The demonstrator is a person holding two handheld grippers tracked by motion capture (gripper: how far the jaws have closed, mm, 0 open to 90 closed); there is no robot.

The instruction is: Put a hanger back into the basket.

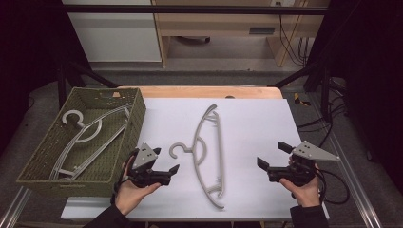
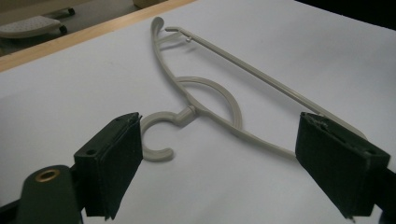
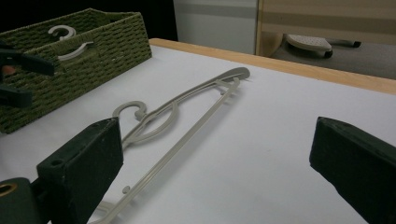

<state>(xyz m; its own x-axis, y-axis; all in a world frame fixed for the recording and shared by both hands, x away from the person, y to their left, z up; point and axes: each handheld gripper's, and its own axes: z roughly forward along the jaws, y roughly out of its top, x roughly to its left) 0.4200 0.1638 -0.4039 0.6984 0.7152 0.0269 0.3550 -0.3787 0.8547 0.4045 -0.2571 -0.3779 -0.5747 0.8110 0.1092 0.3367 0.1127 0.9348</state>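
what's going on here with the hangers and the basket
A person holds a gripper in each hand over a white sheet on the table. One grey hanger lies flat on the sheet between the left gripper and the right gripper. Both are open and neither touches it; the left gripper is nearest its hook. Another hanger already lies in the green woven basket at the left.

Grey hanger (image 3: 187,112) flat on sheet, basket (image 3: 70,65) beside, jaws apart.

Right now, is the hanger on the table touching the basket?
No, in the high view the hanger lies on the white sheet, apart from the basket at the left, with bare sheet between them.
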